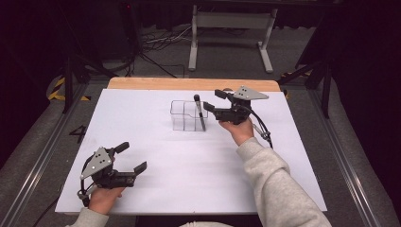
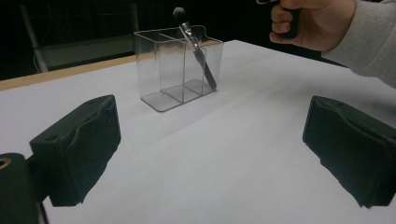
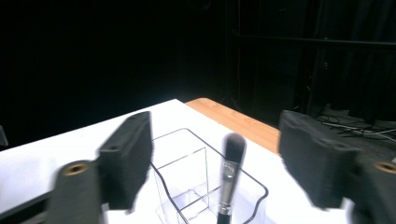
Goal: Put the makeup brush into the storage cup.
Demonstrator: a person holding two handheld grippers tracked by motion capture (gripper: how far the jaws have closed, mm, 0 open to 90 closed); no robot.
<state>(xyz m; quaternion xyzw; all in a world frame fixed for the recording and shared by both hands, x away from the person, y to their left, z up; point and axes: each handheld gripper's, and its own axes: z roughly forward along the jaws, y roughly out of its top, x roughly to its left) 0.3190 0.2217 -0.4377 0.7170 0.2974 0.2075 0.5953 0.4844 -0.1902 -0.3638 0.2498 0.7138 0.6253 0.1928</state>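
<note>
Leaning in the organizer (image 1: 188, 116), brush (image 1: 200, 112) (untouched) beside right tool (image 1: 212, 100).

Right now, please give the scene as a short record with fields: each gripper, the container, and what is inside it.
left gripper: open, near table's front left, holding nothing
right gripper: open, beside the organizer, jaws apart on either side of the brush
organizer: clear plastic, with compartments, upright on white table
makeup brush: leaning in an end compartment, bristles up
</note>
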